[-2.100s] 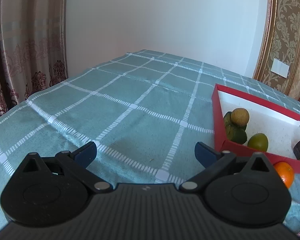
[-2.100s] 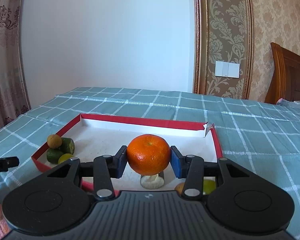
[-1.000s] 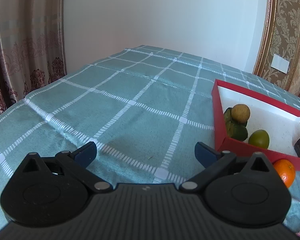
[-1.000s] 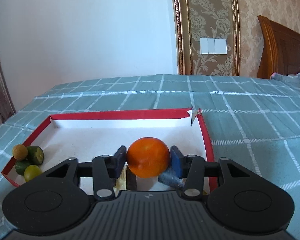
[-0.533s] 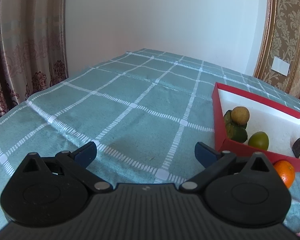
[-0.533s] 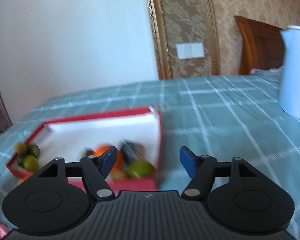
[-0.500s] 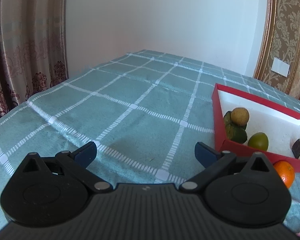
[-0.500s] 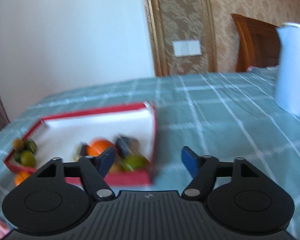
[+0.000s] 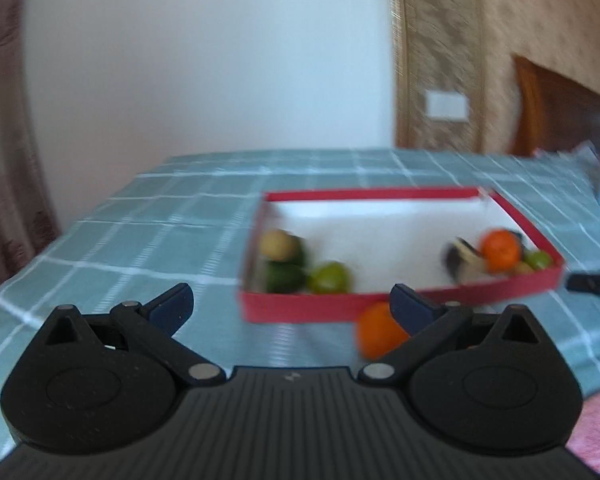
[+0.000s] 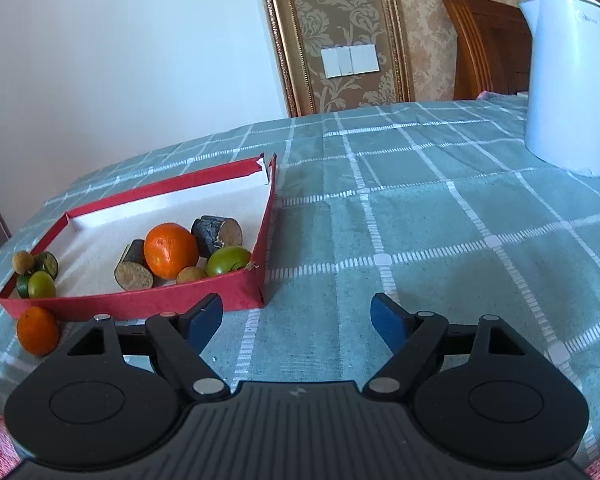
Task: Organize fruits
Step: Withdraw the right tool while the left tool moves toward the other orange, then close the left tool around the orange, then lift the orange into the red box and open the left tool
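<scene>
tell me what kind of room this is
Probably a bedroom at home: a carved wooden headboard stands behind the cloth-covered surface, with patterned wallpaper, a wall switch and a white kettle.

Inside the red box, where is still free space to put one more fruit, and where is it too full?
In the red box, the white floor is bare in the middle and toward the far wall, between the green fruits at the left corner and the orange. The near right corner is crowded: orange, two dark cut pieces and a green fruit touch.
</scene>
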Tool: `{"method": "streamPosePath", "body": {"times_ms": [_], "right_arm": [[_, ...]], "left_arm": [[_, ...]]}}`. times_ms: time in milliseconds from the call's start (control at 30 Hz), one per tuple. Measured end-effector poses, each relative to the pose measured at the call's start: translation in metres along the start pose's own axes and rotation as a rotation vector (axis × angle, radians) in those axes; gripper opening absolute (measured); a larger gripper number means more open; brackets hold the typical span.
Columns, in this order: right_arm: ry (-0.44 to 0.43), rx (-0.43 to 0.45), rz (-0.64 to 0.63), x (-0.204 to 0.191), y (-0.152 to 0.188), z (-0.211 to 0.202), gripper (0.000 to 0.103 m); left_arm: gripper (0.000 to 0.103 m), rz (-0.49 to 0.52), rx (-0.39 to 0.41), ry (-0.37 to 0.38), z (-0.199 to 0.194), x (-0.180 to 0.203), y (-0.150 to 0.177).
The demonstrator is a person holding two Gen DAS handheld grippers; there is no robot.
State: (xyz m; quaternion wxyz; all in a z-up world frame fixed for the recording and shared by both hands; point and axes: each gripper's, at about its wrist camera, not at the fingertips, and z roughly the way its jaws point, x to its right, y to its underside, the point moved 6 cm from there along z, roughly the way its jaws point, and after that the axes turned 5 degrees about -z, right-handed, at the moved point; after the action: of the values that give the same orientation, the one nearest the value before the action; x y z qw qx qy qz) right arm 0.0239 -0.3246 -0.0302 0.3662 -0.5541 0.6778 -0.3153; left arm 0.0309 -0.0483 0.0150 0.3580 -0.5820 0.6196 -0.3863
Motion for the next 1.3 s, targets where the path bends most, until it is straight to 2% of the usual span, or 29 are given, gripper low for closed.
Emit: {"method": "streamPosePath", "body": {"times_ms": [167,367,433,667,767,833,1067,1167,1300], "right_arm": [[-0.012,0.006,0.026,0.003,0.000,-0.001,0.081],[-0.027,0.001,0.042,0.005,0.000,0.001,0.081],[-0.033,0.000,0.049,0.005,0.001,0.002,0.081],[-0.043,0.000,0.068,0.008,0.000,0.002,0.081],[-0.043,0.000,0.068,0.007,0.000,0.002,0.081],[-0.043,0.001,0.069,0.008,0.000,0.003,0.081],[-0.043,0.011,0.080,0.008,0.000,0.002,0.081],[-0.043,0.012,0.081,0.008,0.000,0.002,0.081],[-0.044,0.011,0.083,0.008,0.000,0.001,0.081]], "left_arm": [[0.103,0.043,-0.026,0.016,0.007,0.031,0.010],[0.102,0.026,-0.062,-0.001,0.027,0.036,0.016],[0.081,0.035,-0.084,-0.009,0.034,0.038,0.018],[0.073,0.036,-0.159,-0.001,0.051,0.041,0.027],[0.059,0.028,-0.169,0.028,0.053,0.042,0.027],[0.040,0.026,-0.177,0.062,0.052,0.046,0.027],[0.039,0.052,-0.152,0.068,0.037,0.057,0.019],[0.039,0.050,-0.115,0.073,0.029,0.061,0.004],[0.039,0.057,-0.075,0.045,0.034,0.065,-0.020]]}}
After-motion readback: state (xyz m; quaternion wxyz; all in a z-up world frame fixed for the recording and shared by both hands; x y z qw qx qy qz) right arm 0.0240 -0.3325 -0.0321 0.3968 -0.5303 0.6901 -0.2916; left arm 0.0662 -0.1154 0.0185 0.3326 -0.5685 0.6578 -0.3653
